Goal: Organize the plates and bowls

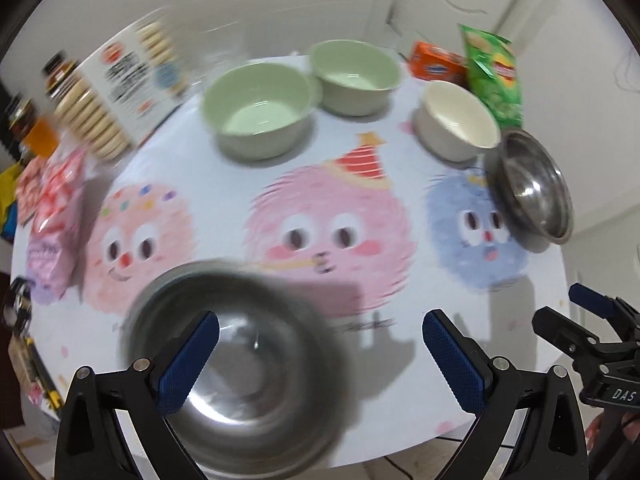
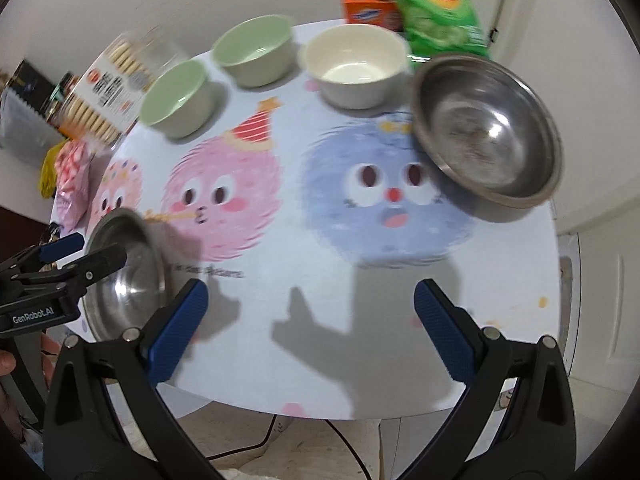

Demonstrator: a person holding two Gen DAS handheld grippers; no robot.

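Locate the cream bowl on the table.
The cream bowl stands upright at the table's far side, right of the two green bowls, in front of the green chip bag, with a steel bowl just to its right.

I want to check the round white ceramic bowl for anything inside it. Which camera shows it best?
The right wrist view: the round white ceramic bowl sits larger and nearer the picture's middle, with its interior open to view, though slightly blurred. The left wrist view shows the same bowl smaller and off to the right, beside the green crisp bag.
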